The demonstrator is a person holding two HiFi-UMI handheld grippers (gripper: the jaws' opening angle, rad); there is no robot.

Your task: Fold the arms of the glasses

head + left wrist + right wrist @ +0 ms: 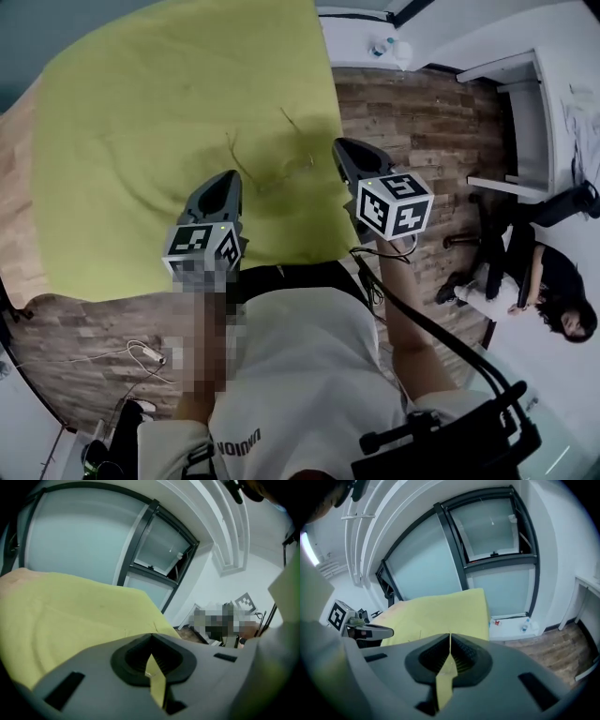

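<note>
Thin wire-framed glasses (278, 171) lie on the yellow-green cloth (150, 141), arms spread and pointing away from me. In the head view my left gripper (228, 180) hovers just left of and nearer than the glasses, and my right gripper (341, 147) hovers just right of them. Neither touches the glasses. Both are shut with nothing between the jaws. The left gripper view shows its closed jaws (151, 635) over the cloth (70, 611). The right gripper view shows its closed jaws (450, 634) with the cloth (440, 611) beyond. I cannot make out the glasses in either gripper view.
The cloth covers a table over a wood-plank floor (422, 122). A white desk (525, 103) and a seated person (548, 291) are at the right. A bottle (382, 47) stands on a white ledge by the windows (487, 531). Cables (141, 354) lie on the floor.
</note>
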